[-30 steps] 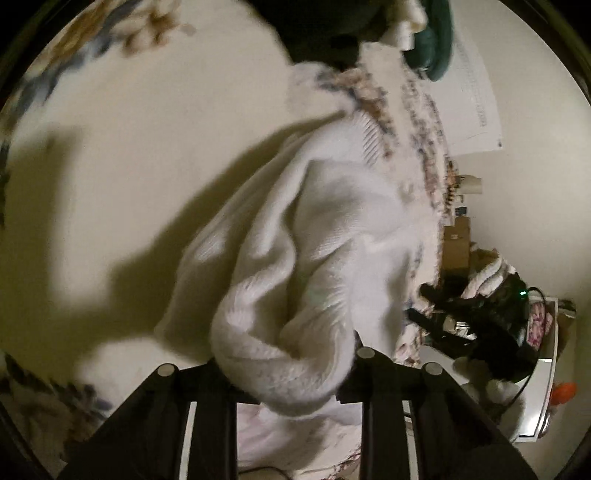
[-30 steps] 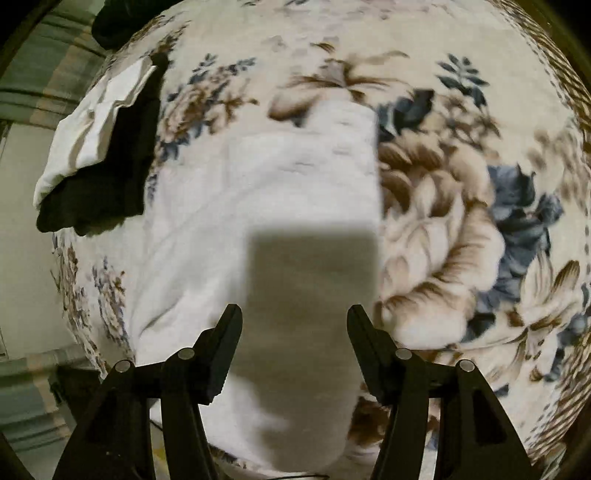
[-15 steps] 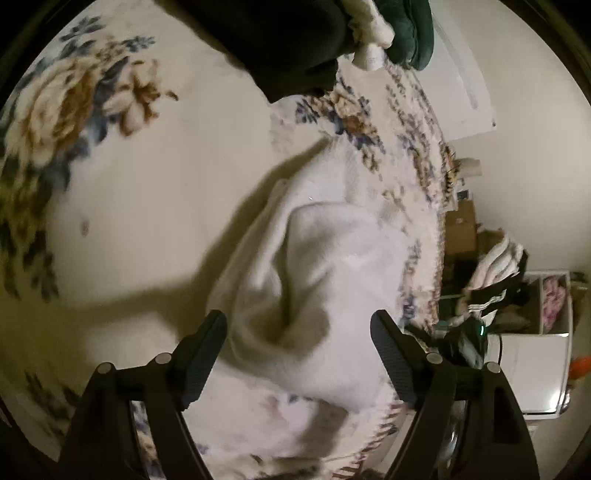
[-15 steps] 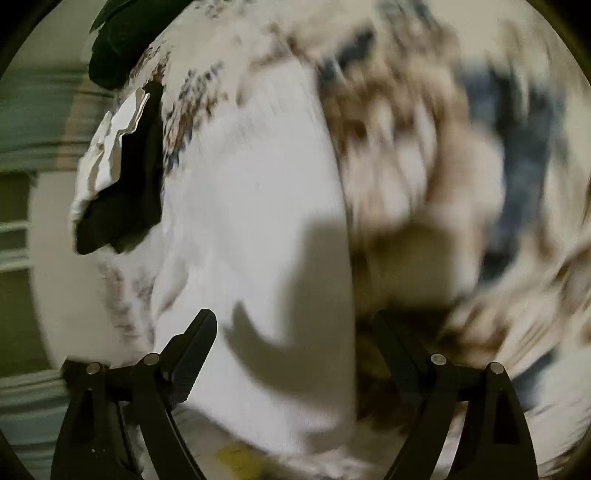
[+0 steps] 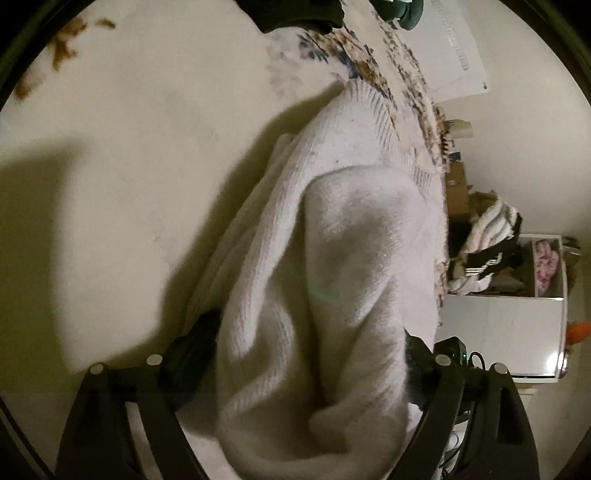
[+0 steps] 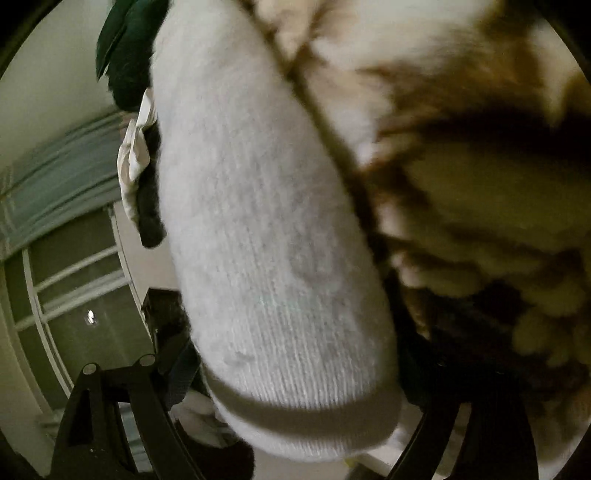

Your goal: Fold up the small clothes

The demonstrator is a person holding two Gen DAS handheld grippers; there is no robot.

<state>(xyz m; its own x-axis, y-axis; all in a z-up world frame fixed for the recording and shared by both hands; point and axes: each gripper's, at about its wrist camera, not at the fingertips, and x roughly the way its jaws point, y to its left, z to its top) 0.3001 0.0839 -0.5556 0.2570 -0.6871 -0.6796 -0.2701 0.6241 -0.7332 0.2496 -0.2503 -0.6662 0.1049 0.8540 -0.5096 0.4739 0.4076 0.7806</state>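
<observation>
My left tongs [image 5: 310, 354] are wide apart, one finger [image 5: 192, 354] on each side of a bunched white knit sock [image 5: 332, 258]. Sock fills the gap and bulges over both fingers; whether they press it I cannot tell. Ribbed cuff [image 5: 384, 122] points away from me. Sock lies on a cream bedspread [image 5: 129, 166] with floral print at its edges. Dark garment [image 5: 295, 14] at top. Right: striped clothes pile [image 5: 487, 236], white cabinet [image 5: 509, 332], wall poster [image 5: 454, 48].
</observation>
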